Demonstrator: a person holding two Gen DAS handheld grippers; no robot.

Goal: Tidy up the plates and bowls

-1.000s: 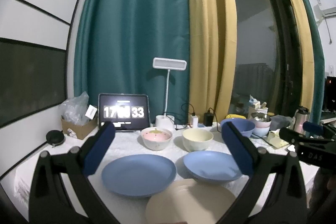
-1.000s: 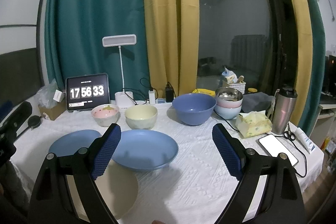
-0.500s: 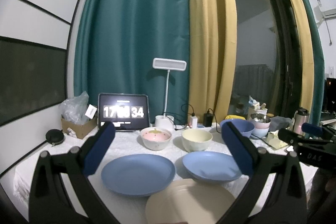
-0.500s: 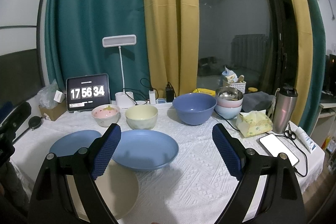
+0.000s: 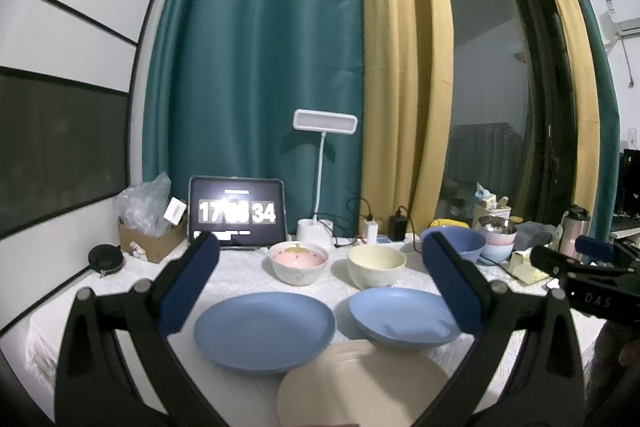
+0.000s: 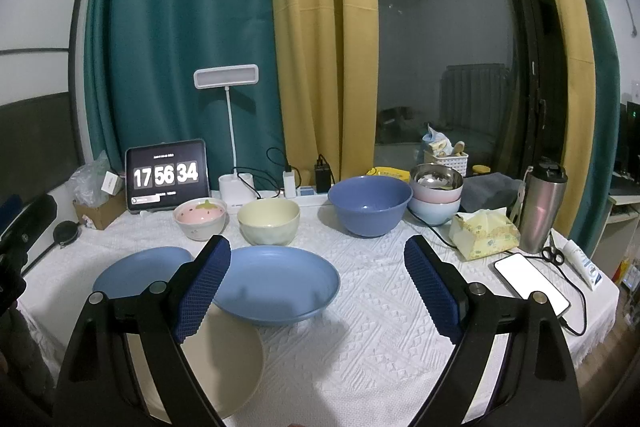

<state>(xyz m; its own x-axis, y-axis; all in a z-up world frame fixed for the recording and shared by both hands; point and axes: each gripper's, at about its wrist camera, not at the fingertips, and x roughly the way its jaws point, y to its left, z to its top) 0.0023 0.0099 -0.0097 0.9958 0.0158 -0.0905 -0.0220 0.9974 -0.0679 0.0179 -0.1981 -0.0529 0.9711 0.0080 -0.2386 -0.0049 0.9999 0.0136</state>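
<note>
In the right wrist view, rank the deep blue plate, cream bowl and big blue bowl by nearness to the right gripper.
1. Deep blue plate, just ahead of the right gripper.
2. Cream bowl, behind the plate, left of centre.
3. Big blue bowl, back, right of centre.

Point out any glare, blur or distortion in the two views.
Left wrist view: the clock blooms, washing out its middle digits; the cream plate at the bottom edge is soft; curtains bow from fisheye. Right wrist view: the clock reads sharply, 17 56 34; the phone screen is blown out white; the window frame curves.
</note>
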